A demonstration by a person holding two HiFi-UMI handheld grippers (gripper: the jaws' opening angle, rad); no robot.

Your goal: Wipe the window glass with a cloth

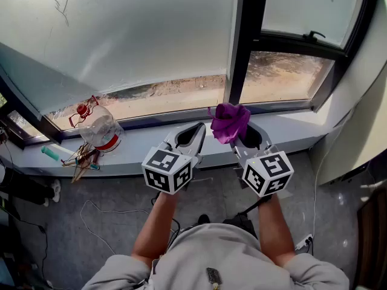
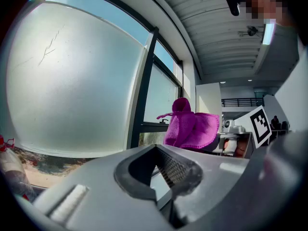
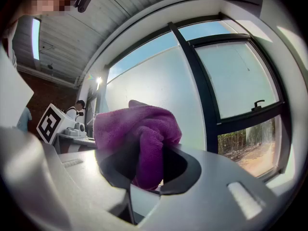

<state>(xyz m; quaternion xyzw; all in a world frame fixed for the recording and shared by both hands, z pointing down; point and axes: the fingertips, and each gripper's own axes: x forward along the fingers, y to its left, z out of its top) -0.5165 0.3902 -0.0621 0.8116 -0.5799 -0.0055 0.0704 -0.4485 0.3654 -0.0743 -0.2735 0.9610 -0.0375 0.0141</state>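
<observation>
- Purple cloth (image 1: pixel 229 121) stood bunched in my right claw (image 1: pixel 244 136), which was clamped on its lower folds, above the window sill (image 1: pixel 290 128) and apparently clear of the window glass (image 1: pixel 121 35).
- Soft, light and limp by its look, the cloth would likely flop and crumple when pressed to the pane. I judged a low grip on the wad best, leaving a pad proud of the jaws.
- My left claw (image 1: pixel 192 135) hung just beside it, jaws together on nothing.
- Only the head view showed a plastic bottle (image 1: pixel 100 128) lying on the sill at left. Only the right gripper view showed fabric pinched deep between the jaws.
</observation>
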